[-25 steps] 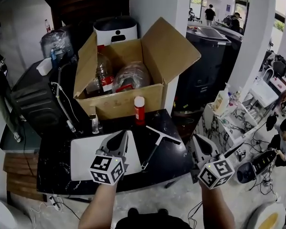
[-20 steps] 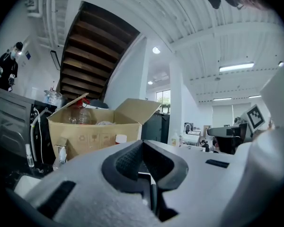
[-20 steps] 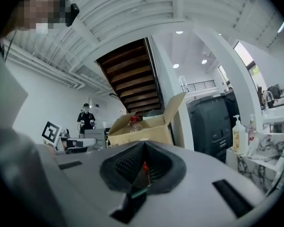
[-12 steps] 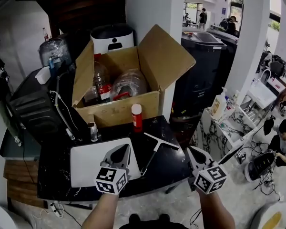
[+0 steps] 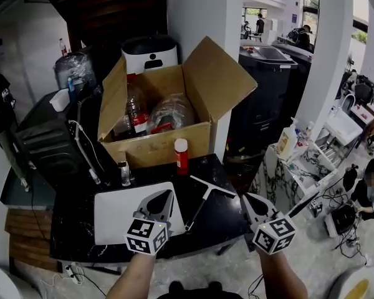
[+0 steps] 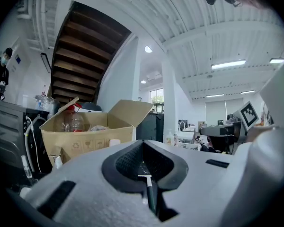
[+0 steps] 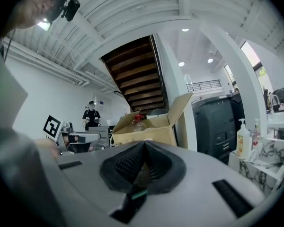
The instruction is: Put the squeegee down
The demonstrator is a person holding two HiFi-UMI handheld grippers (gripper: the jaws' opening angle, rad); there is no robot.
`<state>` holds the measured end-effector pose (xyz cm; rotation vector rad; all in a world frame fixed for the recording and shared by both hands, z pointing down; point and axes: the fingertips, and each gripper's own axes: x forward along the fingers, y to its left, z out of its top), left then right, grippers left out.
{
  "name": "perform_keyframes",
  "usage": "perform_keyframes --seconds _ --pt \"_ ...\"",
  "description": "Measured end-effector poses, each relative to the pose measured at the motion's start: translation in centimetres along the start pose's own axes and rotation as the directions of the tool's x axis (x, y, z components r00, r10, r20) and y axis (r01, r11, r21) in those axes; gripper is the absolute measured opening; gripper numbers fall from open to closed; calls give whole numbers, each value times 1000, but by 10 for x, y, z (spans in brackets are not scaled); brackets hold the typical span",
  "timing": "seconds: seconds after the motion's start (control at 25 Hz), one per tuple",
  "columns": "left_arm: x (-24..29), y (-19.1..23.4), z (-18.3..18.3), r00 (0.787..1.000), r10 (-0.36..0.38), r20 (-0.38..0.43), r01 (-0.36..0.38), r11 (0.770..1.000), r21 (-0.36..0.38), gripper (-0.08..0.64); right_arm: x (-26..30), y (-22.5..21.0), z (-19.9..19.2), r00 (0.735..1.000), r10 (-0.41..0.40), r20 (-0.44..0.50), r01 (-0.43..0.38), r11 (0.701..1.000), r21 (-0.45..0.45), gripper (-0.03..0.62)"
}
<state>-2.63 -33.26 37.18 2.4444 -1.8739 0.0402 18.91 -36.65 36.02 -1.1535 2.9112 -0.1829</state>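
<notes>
On the bench (image 5: pixel 71 224), the squeegee (image 5: pixel 199 203) lies right of a flat board (image 5: pixel 118 205); behind it stands a bottle (image 5: pixel 181 157), then the open box (image 5: pixel 156 149) (more containers (image 5: pixel 137 109) inside).

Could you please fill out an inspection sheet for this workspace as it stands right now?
Surface: dark marble table with a white board lying on it.
Job's things: squeegee lies flat on the table, apart from both grippers.
Clutter: open cardboard box holding plastic bottles; red bottle in front of it.
Grippers: left gripper and right gripper, fingers shut, nothing held.
Cables: white cable draped over the dark case.
Surroundings: black printer; a person far behind.
</notes>
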Motion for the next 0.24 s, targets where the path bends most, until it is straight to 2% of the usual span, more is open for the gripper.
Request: perform_keyframes --seconds 0.24 --pt "-1 4 -8 1000 4 -14 -4 1000 -11 6 1 3 -13 1000 9 -17 -9 1000 -2 3"
